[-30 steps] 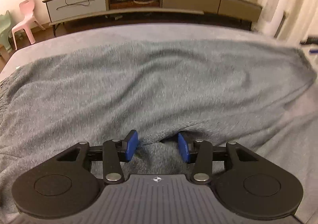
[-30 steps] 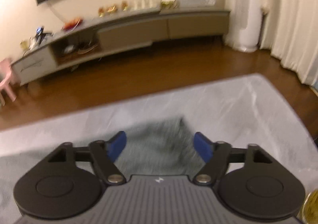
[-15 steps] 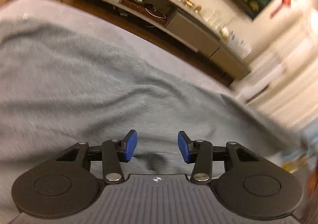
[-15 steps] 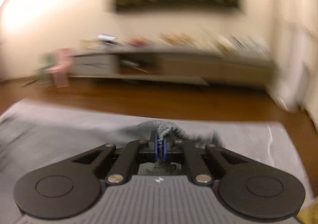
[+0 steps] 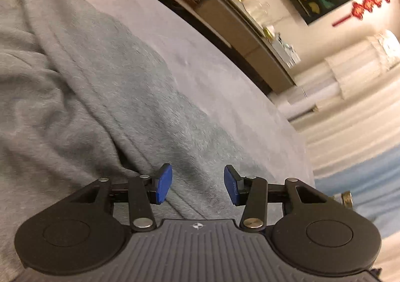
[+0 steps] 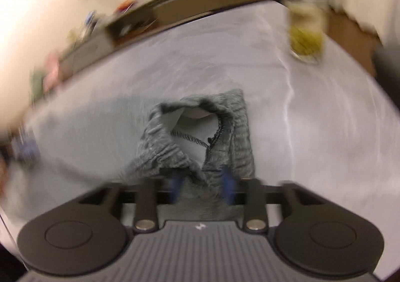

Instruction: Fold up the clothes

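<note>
The fuzzy grey knitted garment (image 5: 82, 96) lies spread on the pale grey bed (image 5: 225, 76). Left claw (image 5: 197, 185) hangs wide open, empty. Right claw (image 6: 202, 185), blurred, looks parted around the ribbed cuff (image 6: 195, 147); best let it settle flat.

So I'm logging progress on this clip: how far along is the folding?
Early. Nothing looks folded: the fuzzy grey garment lies rumpled on the pale grey cloth-covered surface. In hand: the garment's ribbed cuff sits between the right gripper fingers, jaws apart, the picture blurred. The left gripper hovers open above a seam. Every fold remains.
</note>
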Action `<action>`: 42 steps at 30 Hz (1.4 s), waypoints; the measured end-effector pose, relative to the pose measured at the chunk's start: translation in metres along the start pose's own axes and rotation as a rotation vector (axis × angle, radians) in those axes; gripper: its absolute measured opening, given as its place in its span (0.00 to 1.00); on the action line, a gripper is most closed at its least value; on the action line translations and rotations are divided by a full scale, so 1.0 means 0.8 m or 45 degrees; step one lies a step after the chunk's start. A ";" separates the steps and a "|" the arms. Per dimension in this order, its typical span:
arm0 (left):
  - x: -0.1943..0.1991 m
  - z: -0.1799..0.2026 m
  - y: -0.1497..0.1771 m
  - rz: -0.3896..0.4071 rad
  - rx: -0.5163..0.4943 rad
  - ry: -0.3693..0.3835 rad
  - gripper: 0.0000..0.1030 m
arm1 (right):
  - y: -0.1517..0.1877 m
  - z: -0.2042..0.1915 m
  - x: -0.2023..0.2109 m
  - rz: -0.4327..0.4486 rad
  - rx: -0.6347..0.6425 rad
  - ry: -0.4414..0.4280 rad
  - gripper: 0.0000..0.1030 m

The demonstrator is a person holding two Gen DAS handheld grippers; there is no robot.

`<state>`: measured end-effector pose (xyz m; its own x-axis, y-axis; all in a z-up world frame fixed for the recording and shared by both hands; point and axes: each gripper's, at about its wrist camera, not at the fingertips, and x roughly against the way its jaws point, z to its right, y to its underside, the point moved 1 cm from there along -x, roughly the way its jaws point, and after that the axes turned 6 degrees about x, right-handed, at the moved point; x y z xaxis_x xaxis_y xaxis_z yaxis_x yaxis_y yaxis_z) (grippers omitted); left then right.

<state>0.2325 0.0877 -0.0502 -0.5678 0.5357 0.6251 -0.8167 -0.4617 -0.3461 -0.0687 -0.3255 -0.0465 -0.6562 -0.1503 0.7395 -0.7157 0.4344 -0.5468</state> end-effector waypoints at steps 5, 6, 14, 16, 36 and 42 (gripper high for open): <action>0.019 -0.001 -0.015 0.093 -0.063 -0.102 0.53 | 0.015 0.043 0.016 0.052 -0.488 -0.247 0.64; 0.019 -0.004 -0.018 0.102 -0.055 -0.129 0.53 | 0.017 0.042 0.010 0.040 -0.525 -0.274 0.65; 0.027 -0.023 -0.031 0.100 0.032 -0.258 0.53 | 0.016 0.016 -0.062 -0.104 -0.649 -0.194 0.70; 0.038 -0.025 -0.033 0.110 0.051 -0.254 0.53 | 0.014 0.011 -0.062 -0.098 -0.630 -0.167 0.67; 0.041 -0.044 -0.109 0.213 -0.061 -0.161 0.07 | -0.023 -0.030 -0.051 0.065 -0.432 -0.105 0.04; 0.168 -0.054 -0.057 0.329 -0.009 0.061 0.06 | -0.038 -0.077 0.059 0.339 -0.007 -0.190 0.03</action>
<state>0.1890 0.2114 0.0194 -0.7616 0.4335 0.4817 -0.6446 -0.5827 -0.4949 -0.0631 -0.2912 0.0289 -0.8487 -0.1593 0.5043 -0.5128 0.4811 -0.7110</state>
